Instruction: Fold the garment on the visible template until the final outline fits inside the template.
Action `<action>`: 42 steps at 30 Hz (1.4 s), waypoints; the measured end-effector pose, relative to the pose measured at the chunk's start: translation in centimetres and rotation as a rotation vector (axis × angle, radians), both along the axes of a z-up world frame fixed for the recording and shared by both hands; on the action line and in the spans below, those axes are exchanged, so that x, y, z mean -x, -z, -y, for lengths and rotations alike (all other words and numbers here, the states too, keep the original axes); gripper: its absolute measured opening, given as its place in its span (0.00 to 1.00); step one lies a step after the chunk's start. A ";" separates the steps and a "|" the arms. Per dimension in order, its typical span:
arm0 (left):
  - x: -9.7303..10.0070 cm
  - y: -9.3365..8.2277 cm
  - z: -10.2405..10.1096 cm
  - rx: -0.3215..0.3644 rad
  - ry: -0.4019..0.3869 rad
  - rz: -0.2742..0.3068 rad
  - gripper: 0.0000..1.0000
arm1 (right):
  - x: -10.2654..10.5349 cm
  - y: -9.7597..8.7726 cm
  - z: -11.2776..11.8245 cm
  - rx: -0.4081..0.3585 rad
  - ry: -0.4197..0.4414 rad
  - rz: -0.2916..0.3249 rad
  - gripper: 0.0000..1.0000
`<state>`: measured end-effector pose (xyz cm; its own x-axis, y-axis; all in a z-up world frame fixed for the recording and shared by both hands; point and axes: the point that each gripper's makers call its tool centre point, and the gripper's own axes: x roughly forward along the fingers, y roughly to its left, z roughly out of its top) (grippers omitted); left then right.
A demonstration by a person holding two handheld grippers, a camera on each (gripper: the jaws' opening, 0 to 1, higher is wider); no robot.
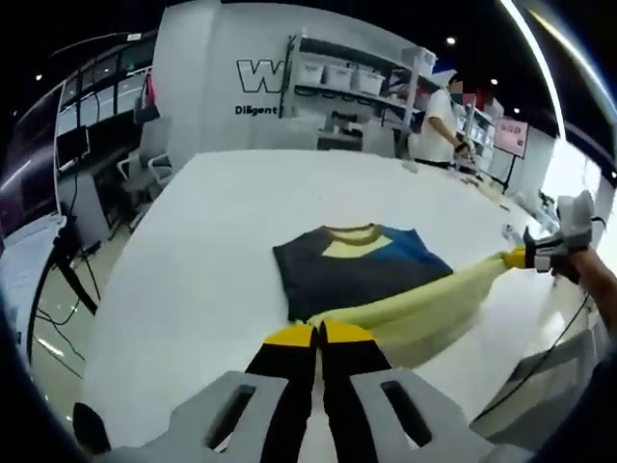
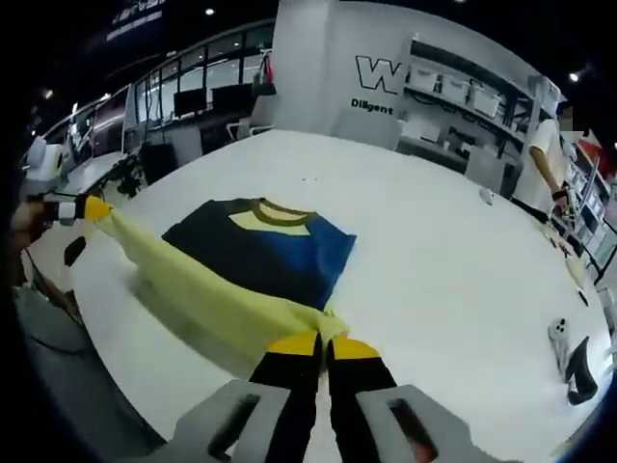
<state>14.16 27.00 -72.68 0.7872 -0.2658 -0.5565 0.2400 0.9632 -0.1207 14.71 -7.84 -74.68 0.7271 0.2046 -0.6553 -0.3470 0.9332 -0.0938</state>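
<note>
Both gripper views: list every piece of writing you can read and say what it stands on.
"W": large dark letter on the white wall, cut off by the shelves.
"Diligent": small dark word below it on that wall.
More small wall text behind the chairs: too blurred to read.
Pink sign at the far right: too small to read.
</note>
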 end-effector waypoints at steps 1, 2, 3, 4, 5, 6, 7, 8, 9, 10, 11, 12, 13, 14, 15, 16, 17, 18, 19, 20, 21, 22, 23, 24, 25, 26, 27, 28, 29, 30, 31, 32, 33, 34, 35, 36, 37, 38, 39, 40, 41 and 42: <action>-0.2 -0.2 -0.1 0.004 -0.003 0.003 0.00 | -0.2 -0.2 0.0 -0.006 0.004 0.000 0.00; -0.3 -0.5 -0.1 0.010 -0.007 0.010 0.00 | -0.3 -0.4 0.0 -0.009 0.006 0.007 0.00; -0.6 -0.7 -0.1 0.006 -0.004 0.019 0.00 | -0.6 -0.7 0.0 -0.009 0.008 0.019 0.00; -0.7 -0.7 -0.1 0.004 -0.002 0.022 0.00 | -0.7 -0.7 0.0 -0.009 0.008 0.020 0.00; -1.1 -0.9 -0.1 0.005 -0.002 0.029 0.00 | -1.0 -0.8 0.0 -0.013 0.008 0.024 0.00; -1.3 -1.0 -0.1 0.006 -0.002 0.033 0.00 | -1.2 -0.9 -0.1 -0.010 0.007 0.028 0.00; -1.7 -1.2 0.0 0.007 -0.003 0.042 0.00 | -1.4 -0.9 -0.1 -0.006 0.006 0.033 0.00; -1.8 -1.3 0.0 0.007 -0.003 0.046 0.00 | -1.8 -1.1 -0.1 -0.006 0.006 0.041 0.00; -2.2 -1.4 0.0 0.003 -0.004 0.055 0.00 | -1.9 -1.2 -0.1 -0.006 0.007 0.045 0.00; -2.3 -1.5 0.0 0.002 -0.004 0.057 0.00 | -2.0 -1.2 -0.1 -0.006 0.007 0.047 0.00; -2.6 -1.6 -0.1 -0.001 -0.006 0.064 0.00 | -2.3 -1.3 -0.2 -0.007 0.007 0.053 0.00; -3.0 -1.8 -0.1 -0.004 -0.008 0.074 0.00 | -2.8 -1.5 -0.3 -0.008 0.007 0.064 0.00; -3.1 -1.8 -0.1 -0.005 -0.008 0.078 0.00 | -2.9 -1.6 -0.3 -0.008 0.007 0.067 0.00; -3.5 -1.9 -0.2 -0.007 -0.009 0.084 0.00 | -3.2 -1.7 -0.3 -0.008 0.006 0.071 0.00; -4.3 -1.8 -0.2 -0.019 0.005 0.092 0.00 | -3.9 -1.9 -0.3 -0.007 0.010 0.081 0.00; -4.6 -1.8 -0.2 -0.021 0.002 0.091 0.00 | -4.1 -1.9 -0.3 -0.008 0.012 0.080 0.00; -4.9 -1.9 -0.3 -0.020 -0.004 0.097 0.00 | -4.5 -2.0 -0.4 -0.016 0.017 0.088 0.00; -5.4 -2.0 -0.3 -0.022 -0.002 0.108 0.00 | -4.6 -2.1 -0.5 -0.010 0.019 0.095 0.00; -5.8 -2.0 -0.2 -0.023 -0.003 0.110 0.00 | -4.8 -2.2 -0.4 0.002 0.019 0.100 0.00; -6.1 -2.0 -0.2 -0.022 -0.005 0.112 0.00 | -5.2 -2.3 -0.5 0.006 0.018 0.109 0.00; -6.6 -2.0 -0.1 -0.025 -0.009 0.124 0.00 | -5.5 -2.3 -0.5 0.004 0.020 0.115 0.00; -7.0 -2.0 -0.1 -0.030 -0.010 0.128 0.00 | -5.8 -2.4 -0.5 0.002 0.022 0.120 0.00; -7.4 -2.0 -0.1 -0.034 -0.012 0.135 0.00 | -6.1 -2.4 -0.5 0.004 0.024 0.124 0.00; -7.7 -2.2 -0.1 -0.034 -0.014 0.144 0.00 | -6.3 -2.4 -0.5 0.008 0.025 0.129 0.00; -8.2 -2.3 -0.1 -0.031 -0.018 0.153 0.00 | -6.7 -2.4 -0.4 0.010 0.029 0.136 0.00; -8.5 -2.3 -0.1 -0.032 -0.019 0.154 0.00 | -7.1 -2.4 -0.4 0.005 0.035 0.147 0.00; -8.9 -2.3 -0.1 -0.033 -0.020 0.161 0.00 | -7.6 -2.5 -0.4 0.000 0.041 0.170 0.00; -9.2 -2.4 0.0 -0.034 -0.020 0.167 0.00 | -8.0 -2.6 -0.3 -0.001 0.042 0.188 0.00; -9.5 -2.3 0.0 -0.037 -0.020 0.169 0.00 | -8.2 -2.3 -0.3 0.005 0.038 0.183 0.00; -9.7 -2.3 0.0 -0.037 -0.021 0.169 0.00 | -8.4 -2.3 -0.2 0.005 0.039 0.184 0.00; -10.2 -2.4 0.0 -0.035 -0.023 0.178 0.00 | -8.9 -2.2 -0.1 0.000 0.046 0.191 0.00; -10.9 -2.8 0.2 -0.037 -0.013 0.213 0.00 | -9.3 -2.2 0.0 -0.003 0.054 0.197 0.00; -11.2 -2.7 0.2 -0.049 -0.009 0.208 0.00 | -9.5 -2.3 0.0 -0.003 0.056 0.199 0.00; -11.4 -2.7 0.2 -0.048 -0.012 0.206 0.00 | -9.8 -2.3 -0.1 -0.006 0.055 0.204 0.00; -11.9 -2.8 0.1 -0.052 -0.017 0.212 0.00 | -10.3 -2.4 -0.3 -0.015 0.057 0.201 0.00; -12.0 -2.8 0.0 -0.053 -0.018 0.214 0.00 | -10.6 -2.5 -0.3 -0.017 0.060 0.209 0.00; -12.7 -2.9 -0.1 -0.054 -0.023 0.222 0.00 | -10.9 -2.6 -0.4 -0.011 0.057 0.218 0.00; -13.0 -2.9 -0.1 -0.057 -0.024 0.229 0.00 | -11.2 -2.6 -0.4 -0.010 0.058 0.221 0.00; -13.5 -2.7 -0.2 -0.063 -0.024 0.232 0.00 | -11.8 -2.5 -0.4 -0.009 0.062 0.231 0.00; -13.9 -2.6 -0.2 -0.066 -0.025 0.230 0.00 | -12.2 -2.3 -0.5 -0.009 0.061 0.231 0.00; -14.2 -2.4 -0.3 -0.070 -0.025 0.227 0.00 | -12.3 -2.3 -0.6 -0.009 0.062 0.231 0.00; -14.5 -2.2 -0.4 -0.073 -0.026 0.222 0.00 | -13.1 -2.1 -0.6 -0.004 0.061 0.242 0.00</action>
<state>28.63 27.35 -70.45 0.8986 -0.2094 -0.3856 0.2280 0.9737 0.0024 27.79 -7.28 -72.60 0.8739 0.1576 -0.4598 -0.2577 0.9523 -0.1634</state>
